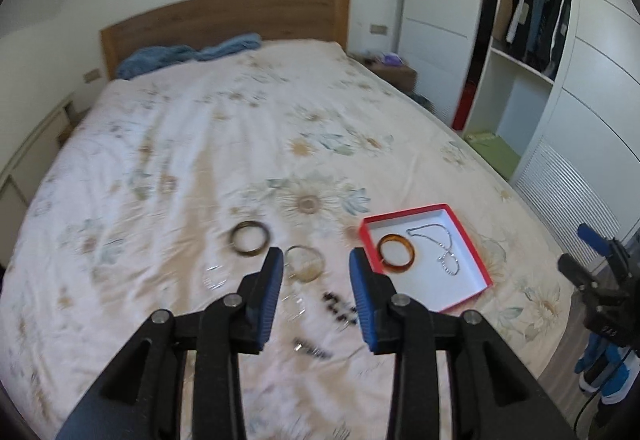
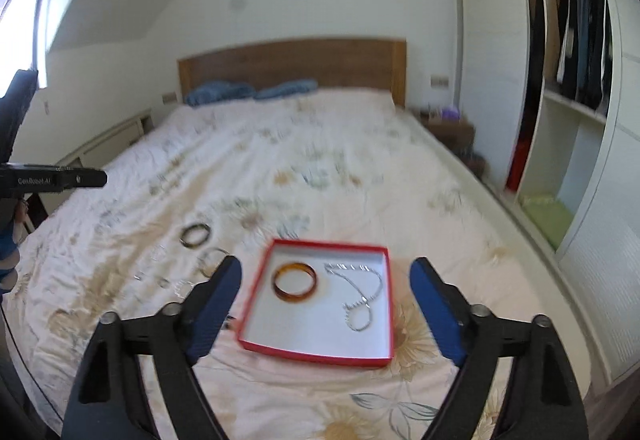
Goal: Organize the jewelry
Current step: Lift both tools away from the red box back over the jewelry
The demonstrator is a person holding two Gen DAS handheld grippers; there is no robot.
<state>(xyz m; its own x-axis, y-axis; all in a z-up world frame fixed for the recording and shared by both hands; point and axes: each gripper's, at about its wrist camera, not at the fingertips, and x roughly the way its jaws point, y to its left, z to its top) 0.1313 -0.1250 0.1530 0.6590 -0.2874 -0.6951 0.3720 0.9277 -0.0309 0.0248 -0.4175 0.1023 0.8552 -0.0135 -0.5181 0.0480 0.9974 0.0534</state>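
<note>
— Red cardboard box lid with a white inside (image 2: 385, 304), lying flat on the floral bedspread (image 2: 320, 168): what's in it?

— A translucent amber bangle (image 2: 295, 282) on its left half and a silver chain necklace (image 2: 358, 298) looped on its right, apart from each other.

— And outside the box?

— To its left on the bedspread, a dark olive bangle (image 1: 249, 237), a clear glass-like bangle (image 1: 305, 263) just beside it, some thin silvery rings (image 1: 216, 276) and a blurred dark beaded piece (image 1: 338, 306).

— The grippers?

— The left hand-held gripper (image 1: 316, 296) hovers over the loose pieces, jaws apart, gripping nothing. The right hand-held gripper (image 2: 326, 310) spreads wide above the box, also empty.
</note>
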